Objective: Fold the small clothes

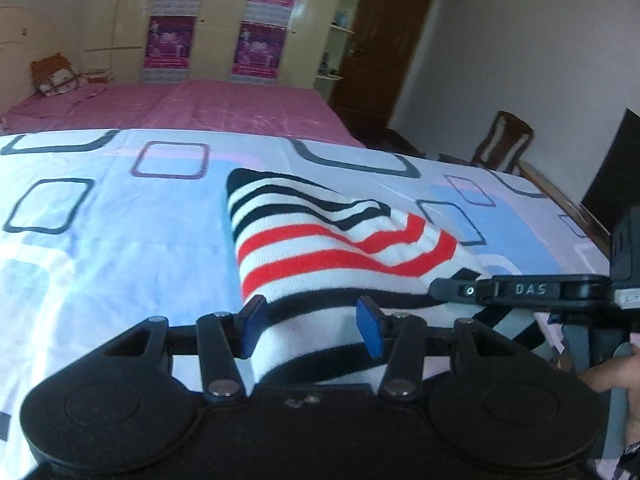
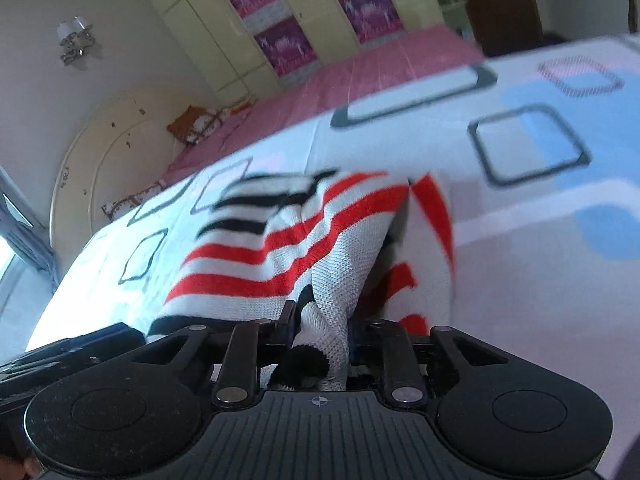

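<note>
A small knitted garment (image 1: 320,248) with white, red and black stripes lies partly folded on the patterned bedsheet (image 1: 100,240). My left gripper (image 1: 312,328) is open, its blue pads (image 1: 370,332) on either side of the garment's near black-striped edge. My right gripper (image 2: 320,332) is shut on the garment (image 2: 332,280), pinching a bunched white fold and lifting it off the sheet (image 2: 520,280). The right gripper also shows at the right of the left wrist view (image 1: 452,286), side-on at the garment's right edge.
The bed continues behind with a pink sheet (image 1: 200,108) and a pillow (image 1: 56,76) at the far left. Wardrobes with purple posters (image 1: 172,40) line the back wall. A wooden chair (image 1: 504,144) and a dark screen (image 1: 612,176) stand beyond the bed's right edge.
</note>
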The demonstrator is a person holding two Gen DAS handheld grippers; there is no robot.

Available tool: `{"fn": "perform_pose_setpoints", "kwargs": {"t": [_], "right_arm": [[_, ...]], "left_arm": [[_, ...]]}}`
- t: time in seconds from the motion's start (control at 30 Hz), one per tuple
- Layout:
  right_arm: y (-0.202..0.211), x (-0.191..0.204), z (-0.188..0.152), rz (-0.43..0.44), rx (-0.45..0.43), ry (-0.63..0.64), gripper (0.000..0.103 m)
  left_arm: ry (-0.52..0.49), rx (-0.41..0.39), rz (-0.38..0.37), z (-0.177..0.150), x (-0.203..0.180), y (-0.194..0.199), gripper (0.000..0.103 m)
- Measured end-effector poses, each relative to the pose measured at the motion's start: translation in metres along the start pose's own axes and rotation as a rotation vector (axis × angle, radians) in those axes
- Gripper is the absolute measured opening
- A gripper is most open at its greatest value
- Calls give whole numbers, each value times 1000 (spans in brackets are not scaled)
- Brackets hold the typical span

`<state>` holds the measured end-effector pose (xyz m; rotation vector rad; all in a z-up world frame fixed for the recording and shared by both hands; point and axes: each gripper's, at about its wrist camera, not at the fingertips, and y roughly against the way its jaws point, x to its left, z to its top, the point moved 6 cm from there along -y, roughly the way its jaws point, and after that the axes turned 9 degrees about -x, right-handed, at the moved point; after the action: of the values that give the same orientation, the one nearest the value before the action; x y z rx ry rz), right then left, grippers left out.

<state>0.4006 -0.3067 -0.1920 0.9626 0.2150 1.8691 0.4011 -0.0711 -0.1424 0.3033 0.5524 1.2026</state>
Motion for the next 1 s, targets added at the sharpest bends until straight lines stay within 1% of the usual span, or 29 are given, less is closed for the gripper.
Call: {"fn": "perform_pose_setpoints", "kwargs": {"t": [0.1, 0.2, 0.23, 0.4, 0.47, 0.5, 0.53, 0.63, 0.7, 0.77, 0.83, 1.0], "right_arm": [[4, -8, -7, -32, 10, 5, 22], [1, -20, -24, -58, 14, -4, 22], [1, -22, -26, -52, 5, -7, 22], [8, -13, -21, -78, 7, 28, 23], [20, -6, -14, -104, -7, 46, 31], [27, -3, -12, -119, -21, 64, 38], [34, 0, -9, -129, -38, 79, 40], [57, 15, -2, -134, -86, 157, 40], [67, 33, -6, -115, -98, 228, 40], [69, 46, -19, -95, -68, 265, 40], [64, 50, -34, -80, -34, 273, 39], [58, 35, -59, -112, 19, 265, 39]], "left_arm": [[-14, 19, -26, -8, -7, -4, 49], [-50, 26, -22, -16, -11, -7, 53], [-62, 29, -17, -18, -12, -8, 54], [-45, 39, -8, -20, -7, -8, 54], [-44, 41, -3, -20, -6, -7, 54], [-43, 41, -3, -20, -6, -8, 54], [-43, 41, -2, -20, -7, -8, 54], [-44, 42, 1, -20, -7, -8, 54], [-47, 42, 8, -20, -8, -8, 54], [-53, 44, 15, -20, -10, -9, 54], [-56, 44, 21, -20, -11, -9, 54], [-70, 42, 30, -21, -14, -7, 55]]}}
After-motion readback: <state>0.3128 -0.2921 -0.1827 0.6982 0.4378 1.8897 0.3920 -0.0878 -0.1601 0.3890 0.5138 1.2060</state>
